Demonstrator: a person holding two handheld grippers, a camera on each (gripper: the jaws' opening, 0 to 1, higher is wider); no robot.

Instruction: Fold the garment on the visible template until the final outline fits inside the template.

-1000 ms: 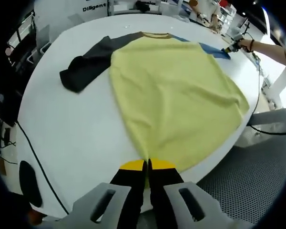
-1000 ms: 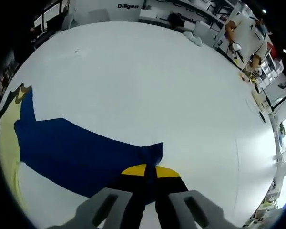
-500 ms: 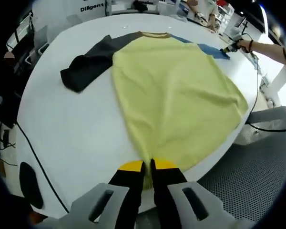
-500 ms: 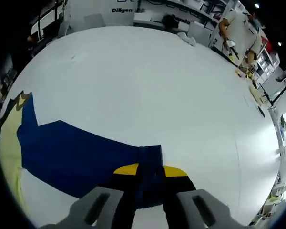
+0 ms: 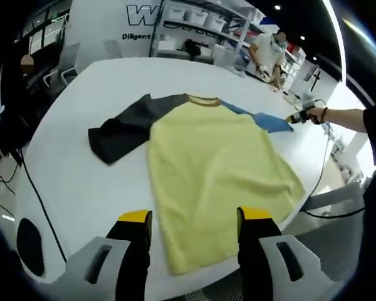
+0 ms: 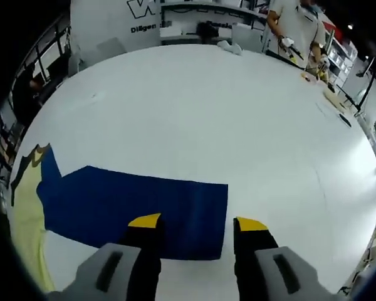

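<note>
Item: garment (image 5: 213,169), flat on the white table (image 5: 81,169), seemingly light, limp; we'd pinch the blue sleeve (image 6: 138,210) cuff (both grippers' jaws spread, empty).

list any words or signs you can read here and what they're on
"Diligent": small dark lettering on the white back wall, left gripper view; whatever follows it is cut off.
"W": start of a large logo above it, partly hidden by shelving.
"Diligen": same lettering, right gripper view, cut short.
No print visible on the shirt.
</note>
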